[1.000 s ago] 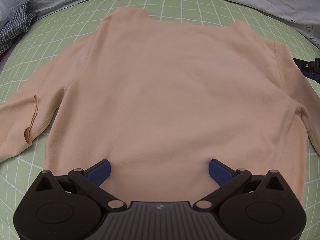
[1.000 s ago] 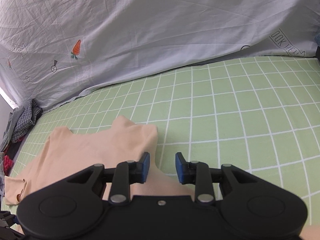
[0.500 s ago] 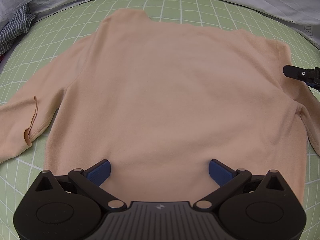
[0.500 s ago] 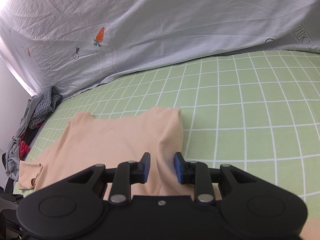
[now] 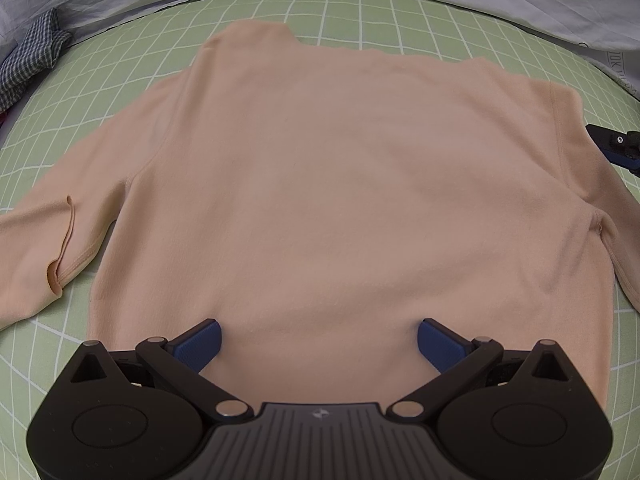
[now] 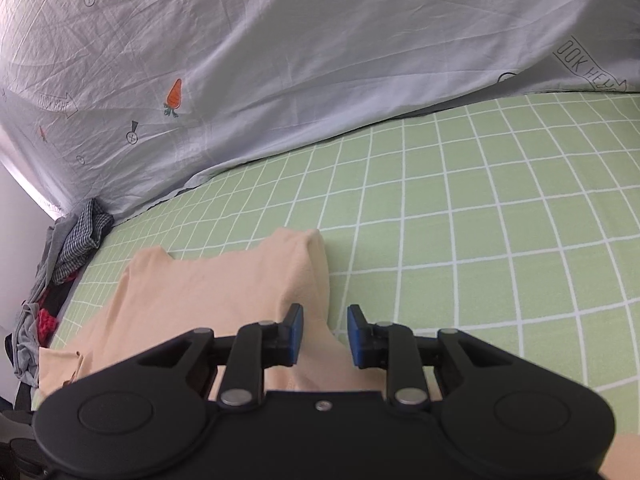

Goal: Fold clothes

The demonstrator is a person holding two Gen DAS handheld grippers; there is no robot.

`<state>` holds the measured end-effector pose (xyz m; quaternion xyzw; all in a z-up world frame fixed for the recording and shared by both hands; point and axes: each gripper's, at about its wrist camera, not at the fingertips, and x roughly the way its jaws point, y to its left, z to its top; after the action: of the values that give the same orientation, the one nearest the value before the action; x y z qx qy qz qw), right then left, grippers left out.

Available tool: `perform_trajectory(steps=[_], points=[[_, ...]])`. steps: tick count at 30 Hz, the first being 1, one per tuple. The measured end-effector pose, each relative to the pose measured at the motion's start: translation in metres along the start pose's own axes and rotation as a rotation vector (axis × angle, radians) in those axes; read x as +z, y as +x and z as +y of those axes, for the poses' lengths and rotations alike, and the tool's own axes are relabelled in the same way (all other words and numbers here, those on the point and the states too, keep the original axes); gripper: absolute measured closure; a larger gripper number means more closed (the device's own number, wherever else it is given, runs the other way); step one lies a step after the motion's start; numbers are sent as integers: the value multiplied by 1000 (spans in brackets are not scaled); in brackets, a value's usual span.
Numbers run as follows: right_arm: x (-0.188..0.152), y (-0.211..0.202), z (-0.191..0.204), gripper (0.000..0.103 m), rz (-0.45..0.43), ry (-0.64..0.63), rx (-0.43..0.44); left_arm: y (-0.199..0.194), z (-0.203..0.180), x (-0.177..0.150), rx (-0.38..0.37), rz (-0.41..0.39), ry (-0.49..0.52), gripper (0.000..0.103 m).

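Peach shirt point(image 5: 320, 184) spread flat on the bed point(image 6: 480, 220), unfolded. Left tool point(image 5: 318, 346) gapes wide above its hem; right tool point(image 6: 323, 334), jaws narrowly parted, straddles a raised shoulder fold ungripped. All folds remain.

Green bedsheet point(image 6: 500, 208) with white grid lines is covering the bed and filling most of both views. Pale grey sheet point(image 6: 280, 60) is hanging behind it as a backdrop, creased, printed with a small carrot point(image 6: 174, 94), arrows, crossed circles and a "LOOK HERE" banner point(image 6: 588, 68); its lower hem is meeting the bed along the far edge. Checked cloth point(image 5: 32, 52) is lying bunched at the bed's far left corner, next to a pile of other clothes point(image 6: 36, 320), grey and red, running down the left side. White wall point(image 6: 12, 220) is showing at the far left. Soft, even light is falling across everything; no hard shadows.
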<state>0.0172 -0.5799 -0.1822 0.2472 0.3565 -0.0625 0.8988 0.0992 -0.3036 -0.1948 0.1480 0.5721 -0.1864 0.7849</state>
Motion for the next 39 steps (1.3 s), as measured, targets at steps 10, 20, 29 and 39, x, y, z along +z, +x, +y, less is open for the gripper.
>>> perform_trajectory(steps=[10, 20, 29, 39], points=[[-8, 17, 22, 84, 80, -195, -22, 2, -2, -2, 1, -2, -3, 0], [6, -2, 11, 99, -36, -213, -197, 0, -1, -6, 0, -4, -2, 0], [7, 3, 1, 89, -37, -234, -349, -3, -1, -7, 0, -4, 0, 0], [-49, -91, -74, 61, -128, 29, -658, -2, 0, -8, 0, -3, -2, 0]])
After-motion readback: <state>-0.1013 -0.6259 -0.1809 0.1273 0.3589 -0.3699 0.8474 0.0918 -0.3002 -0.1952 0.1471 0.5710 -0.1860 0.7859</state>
